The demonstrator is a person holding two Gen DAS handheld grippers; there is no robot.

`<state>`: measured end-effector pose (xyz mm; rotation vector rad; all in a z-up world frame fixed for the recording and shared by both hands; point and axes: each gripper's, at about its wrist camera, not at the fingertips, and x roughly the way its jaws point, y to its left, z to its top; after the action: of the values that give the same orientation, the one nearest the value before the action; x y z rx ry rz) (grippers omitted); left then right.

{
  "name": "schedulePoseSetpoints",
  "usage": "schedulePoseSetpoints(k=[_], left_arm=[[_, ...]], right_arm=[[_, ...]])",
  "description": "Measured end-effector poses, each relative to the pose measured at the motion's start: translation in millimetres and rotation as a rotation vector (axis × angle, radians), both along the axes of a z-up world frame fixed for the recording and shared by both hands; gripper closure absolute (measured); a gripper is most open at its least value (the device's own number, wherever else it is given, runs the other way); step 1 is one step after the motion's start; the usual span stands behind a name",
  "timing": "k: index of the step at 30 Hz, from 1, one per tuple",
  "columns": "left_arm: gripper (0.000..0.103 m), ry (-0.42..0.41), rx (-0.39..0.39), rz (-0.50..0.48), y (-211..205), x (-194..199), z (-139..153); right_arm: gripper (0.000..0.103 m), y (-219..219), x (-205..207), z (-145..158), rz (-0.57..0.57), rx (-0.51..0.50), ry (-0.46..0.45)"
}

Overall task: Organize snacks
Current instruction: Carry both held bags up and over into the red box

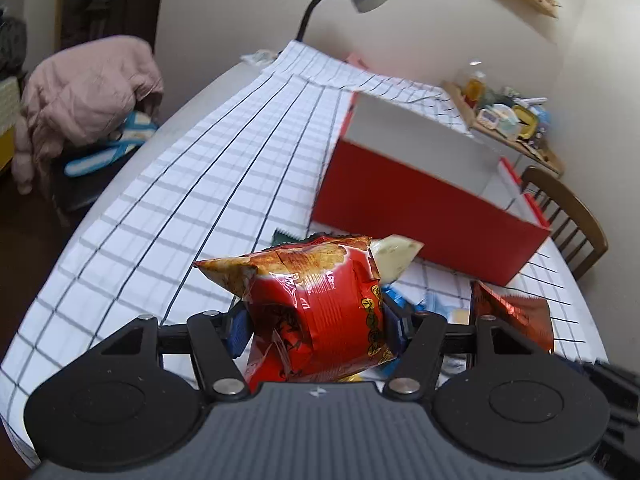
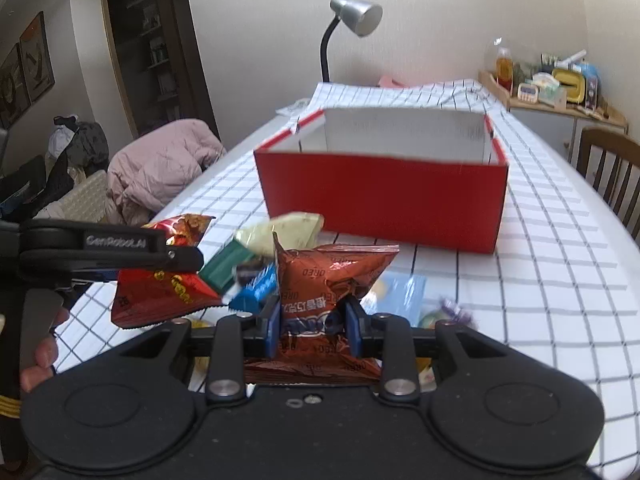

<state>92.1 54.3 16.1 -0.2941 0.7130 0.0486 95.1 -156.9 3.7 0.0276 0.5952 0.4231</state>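
Observation:
In the left wrist view my left gripper (image 1: 316, 330) is shut on a puffy red and orange chip bag (image 1: 316, 300), held above the checked tablecloth. My right gripper (image 2: 313, 328) is shut on a brown-red Oreo packet (image 2: 332, 276), its blue pads pressing the packet's waist. The right wrist view also shows the left gripper (image 2: 176, 258) at the left, with the red chip bag (image 2: 160, 292) in it. An open red box (image 2: 380, 200) with a white inside stands just beyond both grippers, and the left wrist view has the box (image 1: 400, 208) to the right.
Loose snacks lie between the grippers and the box: a pale green packet (image 2: 280, 232), a dark green one (image 2: 224, 268) and a blue one (image 2: 256, 288). A desk lamp (image 2: 352, 16) stands at the table's far end. A wooden chair (image 2: 612, 176) is on the right, a pink jacket (image 2: 160, 168) on the left.

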Motion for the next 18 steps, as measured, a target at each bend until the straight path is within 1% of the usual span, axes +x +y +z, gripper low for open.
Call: schedulePoseSetpoints(k=[3, 5, 7, 10, 14, 18], left_arm=[[0.04, -0.024, 0.014, -0.035, -4.3, 2.8, 12.2], [0.04, -0.033, 0.003, -0.054, -4.3, 7.7, 21.1], [0.04, -0.043, -0.002, -0.073, -3.9, 14.7, 31.0], [0.04, -0.073, 0.014, -0.1, -5.8, 25.3, 48.8], [0.04, -0.097, 0.01, -0.159, -10.3, 44.6, 73.2], [0.04, -0.138, 0.041, -0.201, -19.5, 63.5, 95.7]], right_arm=[[0.072, -5.7, 6.0, 12.0, -0.003, 0.005, -0.022], [0.072, -10.1, 12.5, 20.3, -0.005, 0.015, -0.027], [0.072, -14.4, 19.2, 29.2, -0.01, 0.021, -0.038], [0.072, -19.3, 31.4, 42.6, -0.015, 0.022, -0.057], [0.072, -25.3, 52.4, 60.6, -0.037, 0.027, -0.078], [0.072, -29.0, 72.5, 76.3, -0.056, 0.036, -0.095]])
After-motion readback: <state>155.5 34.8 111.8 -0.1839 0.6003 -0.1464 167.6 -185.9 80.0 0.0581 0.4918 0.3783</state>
